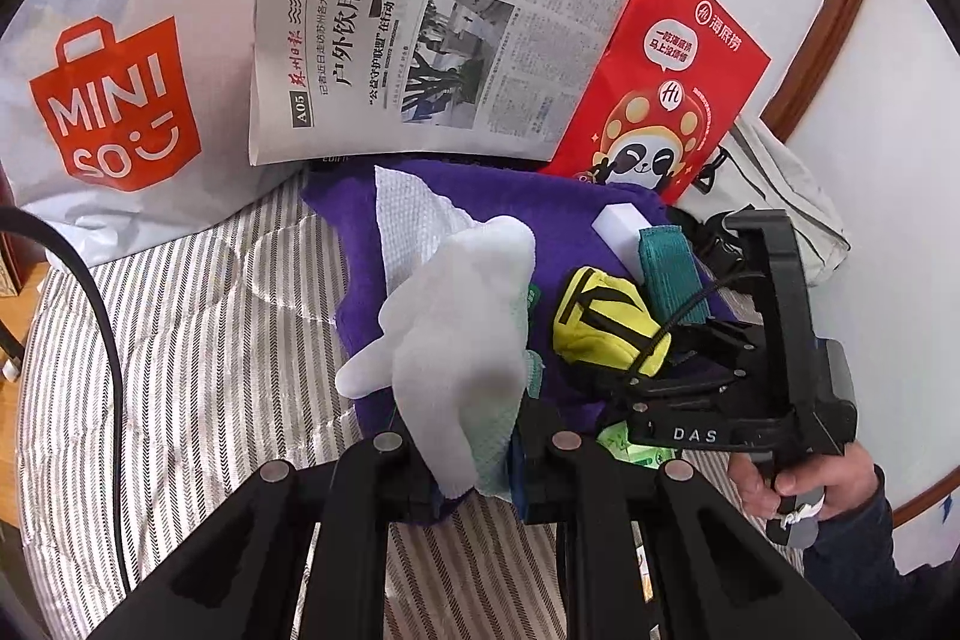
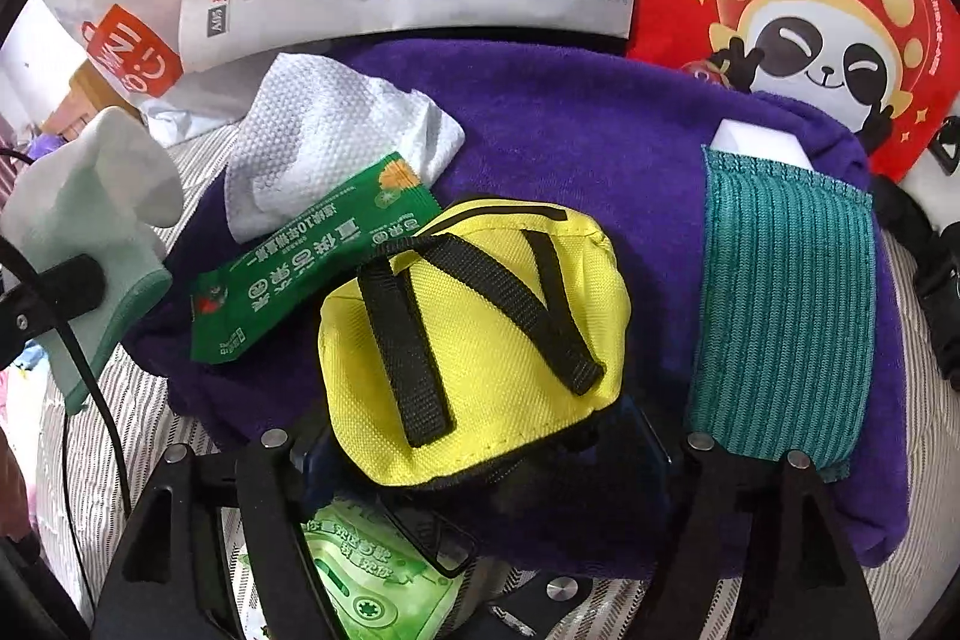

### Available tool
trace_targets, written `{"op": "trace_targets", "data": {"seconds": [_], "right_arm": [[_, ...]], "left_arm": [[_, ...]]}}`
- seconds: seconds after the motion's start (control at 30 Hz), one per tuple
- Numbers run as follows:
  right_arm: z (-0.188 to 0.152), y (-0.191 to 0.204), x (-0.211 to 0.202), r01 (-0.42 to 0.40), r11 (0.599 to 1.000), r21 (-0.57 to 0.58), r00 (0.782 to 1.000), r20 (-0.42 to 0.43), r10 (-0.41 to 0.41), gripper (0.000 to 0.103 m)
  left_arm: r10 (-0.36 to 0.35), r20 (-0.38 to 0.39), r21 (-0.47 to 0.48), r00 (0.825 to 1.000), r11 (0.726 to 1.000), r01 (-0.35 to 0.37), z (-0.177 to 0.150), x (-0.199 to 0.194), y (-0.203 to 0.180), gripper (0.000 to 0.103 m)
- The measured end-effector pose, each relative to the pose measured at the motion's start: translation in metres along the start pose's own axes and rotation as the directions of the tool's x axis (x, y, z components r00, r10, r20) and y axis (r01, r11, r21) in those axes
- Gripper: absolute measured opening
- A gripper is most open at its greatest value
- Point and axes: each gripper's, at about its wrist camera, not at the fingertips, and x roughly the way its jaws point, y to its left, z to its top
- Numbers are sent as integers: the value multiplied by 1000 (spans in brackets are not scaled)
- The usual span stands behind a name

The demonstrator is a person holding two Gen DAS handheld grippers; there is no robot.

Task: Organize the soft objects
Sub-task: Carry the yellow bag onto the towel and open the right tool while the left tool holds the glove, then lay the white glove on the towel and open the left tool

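A grey-and-white striped quilted bed cover (image 1: 198, 340) carries a purple plush towel (image 2: 570, 130) at centre. The left gripper (image 1: 474, 466) pinches a pale knit glove (image 1: 456, 340). At four o'clock, the right gripper (image 2: 480, 451) stands spread around a yellow fabric pouch with black straps (image 2: 480, 340), beneath a white wall (image 1: 870, 100).

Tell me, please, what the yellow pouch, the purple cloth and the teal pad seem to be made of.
Yellow pouch: likely woven nylon or polyester, matte; a fine grid weave shows, with black webbing straps.
Purple cloth: probably terry or fleece towel; fuzzy, dull nap.
Teal pad: seemingly knitted or microfibre fabric; parallel ribs run along it, with a stitched edge.
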Motion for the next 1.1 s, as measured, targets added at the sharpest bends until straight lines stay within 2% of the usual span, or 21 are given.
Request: {"op": "trace_targets", "data": {"seconds": [0.03,0.1,0.2,0.37,0.53,0.73,0.97,1.1], "right_arm": [[1,-1,2,-7,1000,6,1000,-17,7,78],[4,-1,3,-14,1000,16,999,-33,14,86],[6,-2,2,-61,997,37,997,-43,63,94],[14,-8,-4,-118,991,60,993,-20,119,98],[13,-5,-11,-104,991,83,994,-10,106,98],[4,-10,-42,-106,990,97,994,42,102,98],[-19,-32,-82,-41,994,104,994,104,30,98],[-35,-47,-89,4,994,113,995,103,-16,98]], "left_arm": [[-4,0,-2,1000,1000,4,0,-1,1,15],[-1,1,-4,1000,1000,1,-1,-2,1,15],[-7,4,-6,1000,1000,7,-2,-5,1,15],[-14,9,-5,1000,1000,14,-5,-10,1,15],[0,2,1,1000,1000,0,-7,-15,1,15],[-3,7,-10,1000,1000,3,-10,-20,3,15],[-48,4,0,999,999,48,-2,-9,-14,15],[-64,-18,22,998,998,64,8,12,-31,15]]}}
